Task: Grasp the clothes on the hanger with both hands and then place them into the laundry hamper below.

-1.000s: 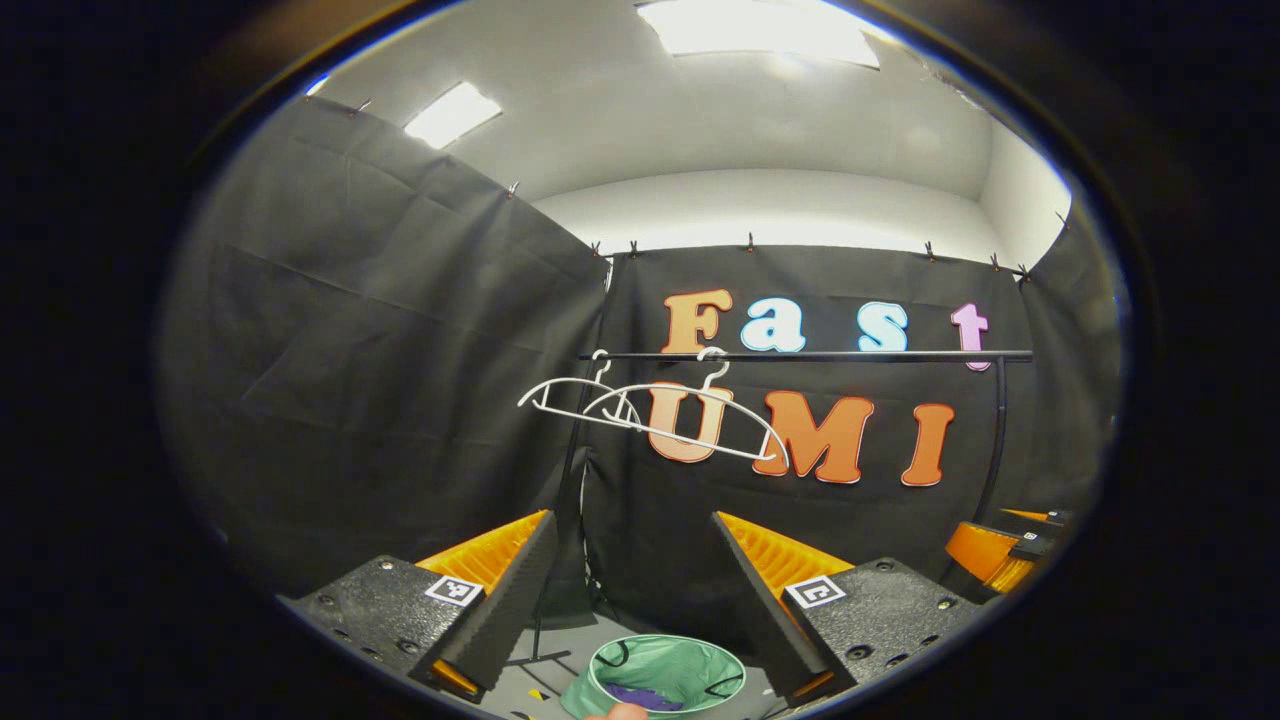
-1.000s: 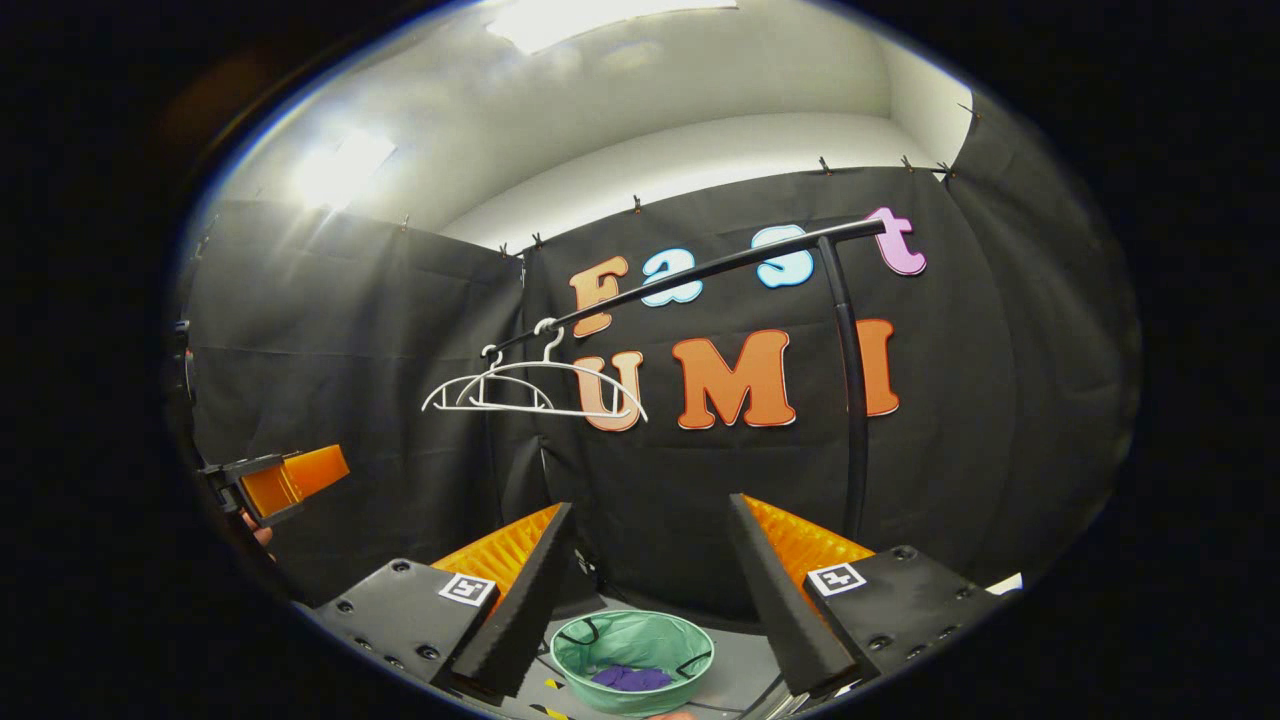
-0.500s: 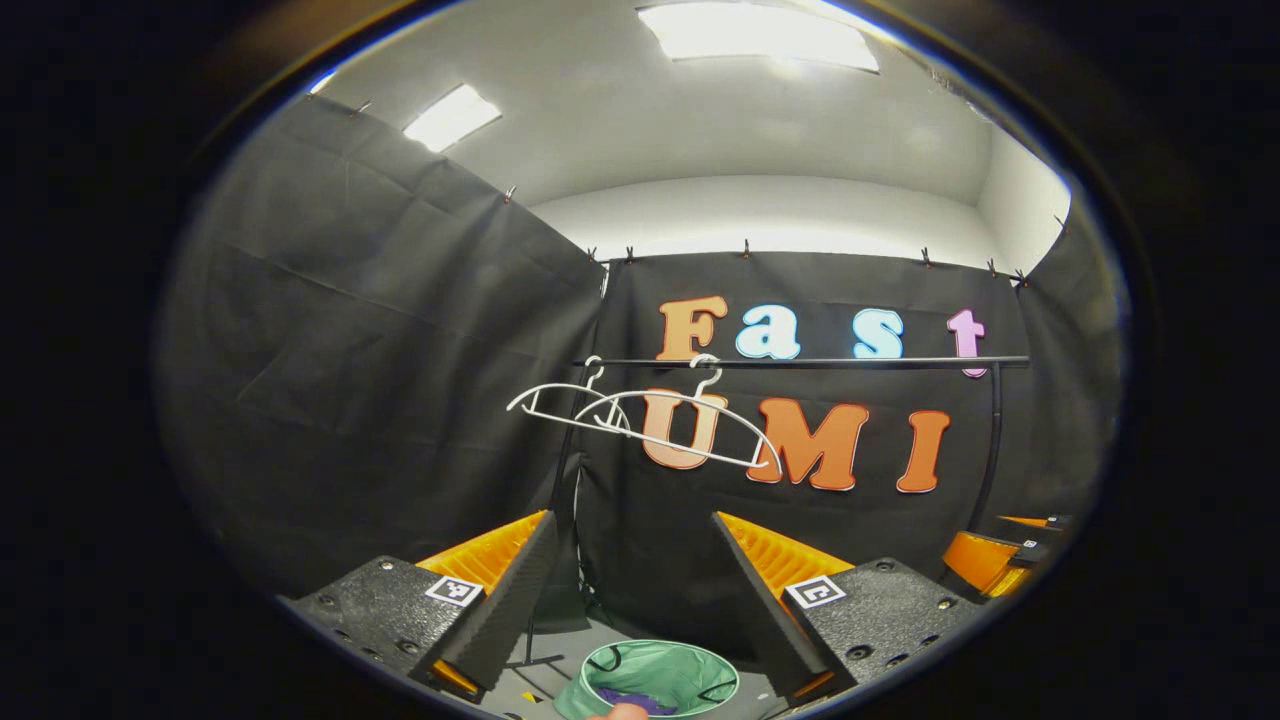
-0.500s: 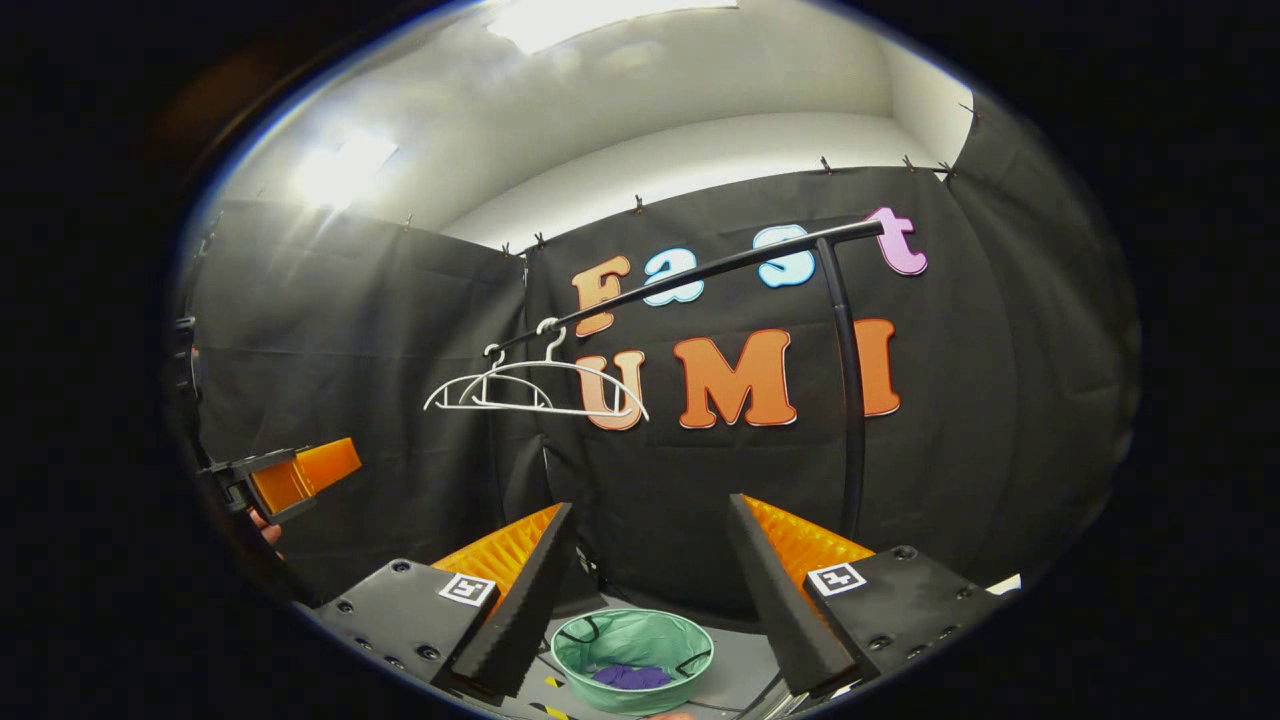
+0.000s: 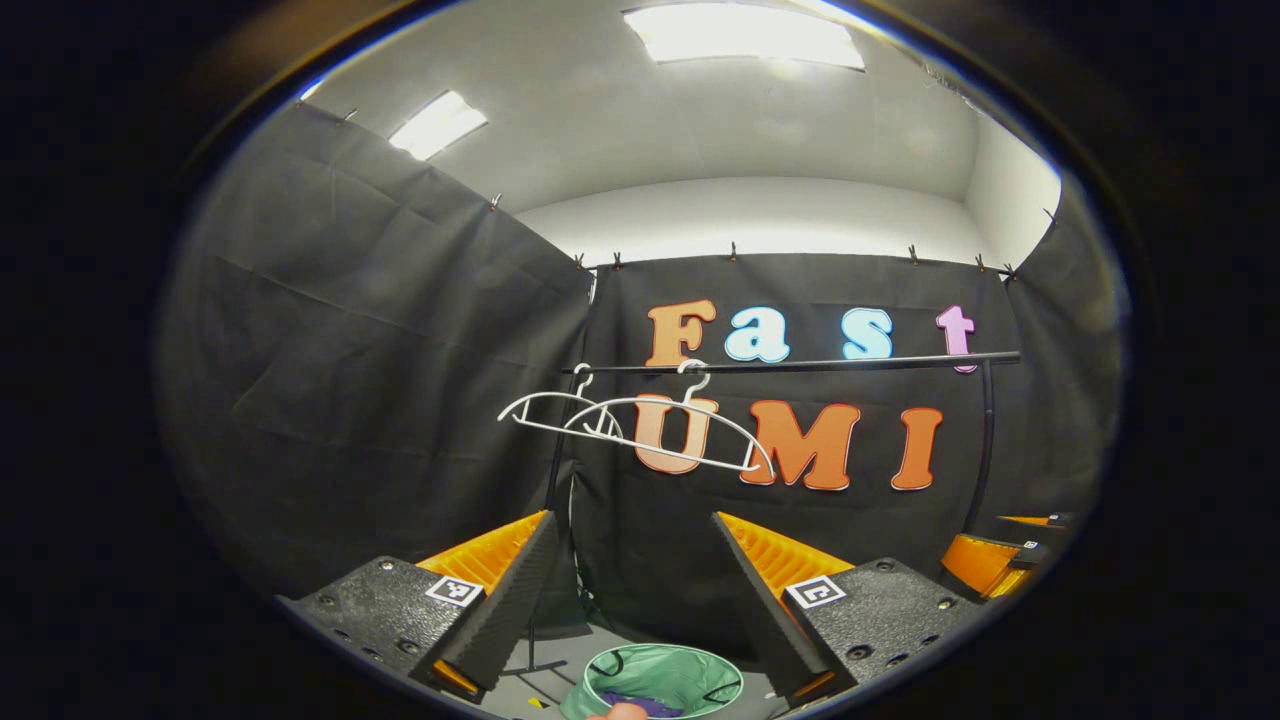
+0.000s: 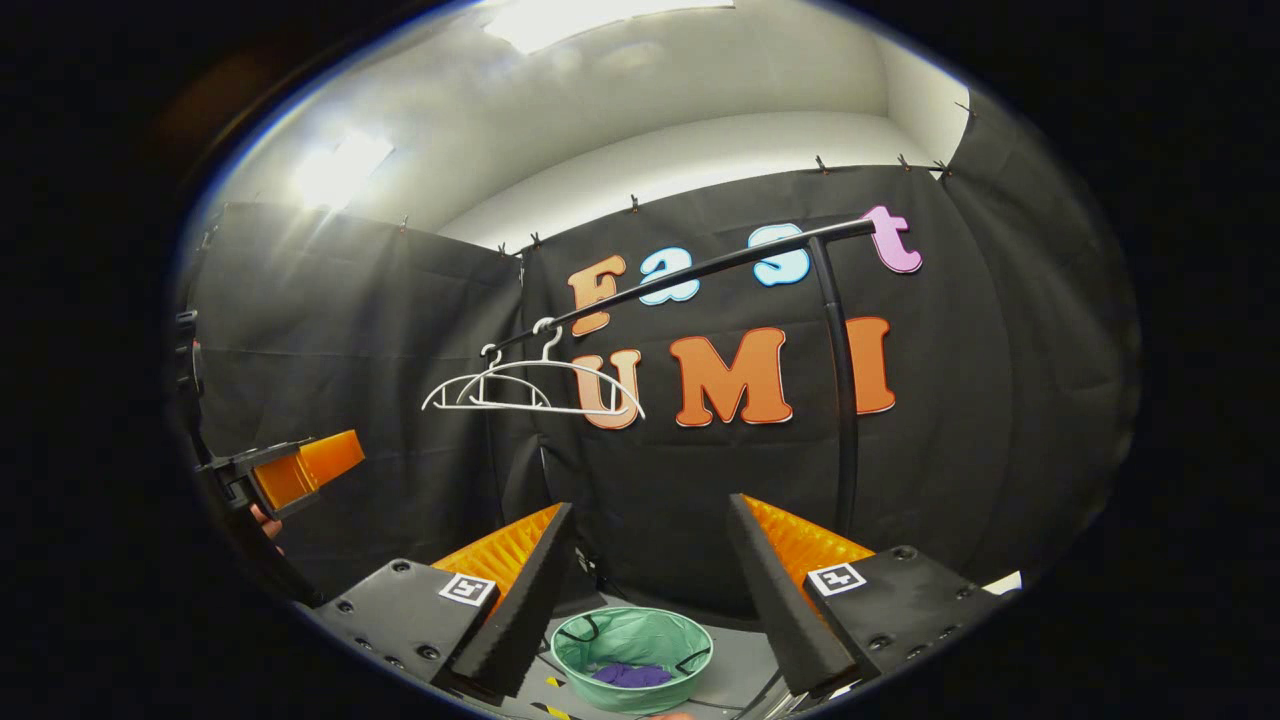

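You have two bare white hangers (image 5: 640, 430) on the black rail (image 5: 800, 365) and one green hamper (image 6: 632, 655) on the floor with the purple clothes (image 6: 630, 675) inside. Your left gripper (image 5: 640, 585) and right gripper (image 6: 650, 585) are both wide apart, holding nothing. Since a second ago, your left one has drifted a little and the hamper sits lower in its view.

From my right gripper (image 6: 640, 590) the jaws stand wide apart with nothing between them. Below, on the floor, sits the green laundry hamper (image 6: 632, 668) with a purple garment (image 6: 630, 675) lying inside. Two bare white hangers (image 6: 535, 385) hang on the black rail (image 6: 700, 270). At the far left I see what looks like the left gripper (image 6: 285, 475), its jaws hard to judge.
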The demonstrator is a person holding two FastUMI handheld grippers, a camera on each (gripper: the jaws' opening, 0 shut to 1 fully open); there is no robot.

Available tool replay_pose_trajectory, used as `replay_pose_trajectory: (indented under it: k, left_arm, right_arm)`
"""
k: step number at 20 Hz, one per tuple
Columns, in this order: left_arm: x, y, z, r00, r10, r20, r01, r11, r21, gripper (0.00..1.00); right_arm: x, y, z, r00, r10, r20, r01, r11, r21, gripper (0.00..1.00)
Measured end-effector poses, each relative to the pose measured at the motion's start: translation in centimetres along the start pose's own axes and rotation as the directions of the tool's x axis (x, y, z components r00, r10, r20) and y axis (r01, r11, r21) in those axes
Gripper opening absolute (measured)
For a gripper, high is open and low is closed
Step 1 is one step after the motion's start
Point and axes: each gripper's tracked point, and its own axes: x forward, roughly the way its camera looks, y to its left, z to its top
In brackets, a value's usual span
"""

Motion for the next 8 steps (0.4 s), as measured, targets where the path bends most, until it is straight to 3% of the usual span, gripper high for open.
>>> replay_pose_trajectory:
  k: [1,6,7,8]
  left_arm:
    - [0.1,0.0,-0.1,1.0,-0.003,0.002,0.003,1.0,-0.005,0.95]
    - [-0.7,0.7,0.4,1.0,0.01,0.011,-0.011,1.0,0.01,0.95]
    - [-1.0,0.8,0.4,1.0,0.011,0.009,-0.011,1.0,0.01,0.91]
    - [-1.2,0.9,0.4,1.0,0.012,0.007,-0.012,1.0,0.007,0.95]
  right_arm:
    - [0.0,-0.1,0.0,1.0,-0.001,0.001,0.001,1.0,0.0,0.98]
    - [-0.5,0.0,-0.1,1.0,-0.003,0.003,0.003,1.0,0.007,0.98]
    - [-0.5,0.0,-0.1,1.0,-0.002,0.003,0.002,1.0,0.008,0.89]
    - [-0.6,0.1,-0.1,1.0,0.0,0.003,0.0,1.0,0.009,0.89]
